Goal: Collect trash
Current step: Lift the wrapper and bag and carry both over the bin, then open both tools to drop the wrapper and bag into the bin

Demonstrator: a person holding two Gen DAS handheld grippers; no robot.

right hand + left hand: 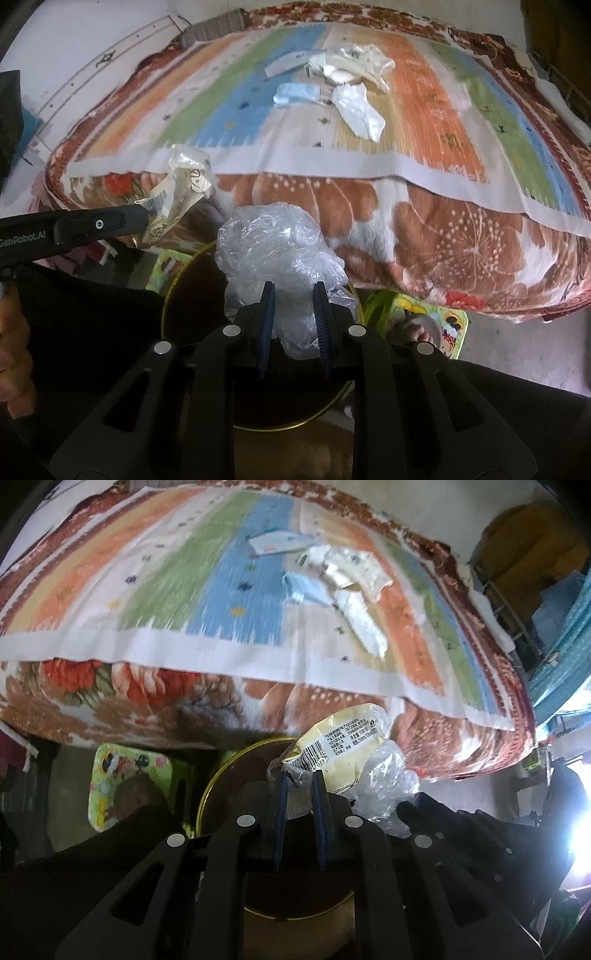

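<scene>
- A bed [461,236] with a striped cover fills the far scene; several wrappers [343,81] lie on it, not yet collected.
- A round bin [177,280] stands on the floor just below both grippers, probably placed to catch the trash.
- The right gripper [293,291] has narrow jaws clamped on a crumpled clear plastic bag [273,247].
- The left gripper [301,779] has narrow jaws pinching a yellow snack wrapper [343,746] by its near end.
</scene>
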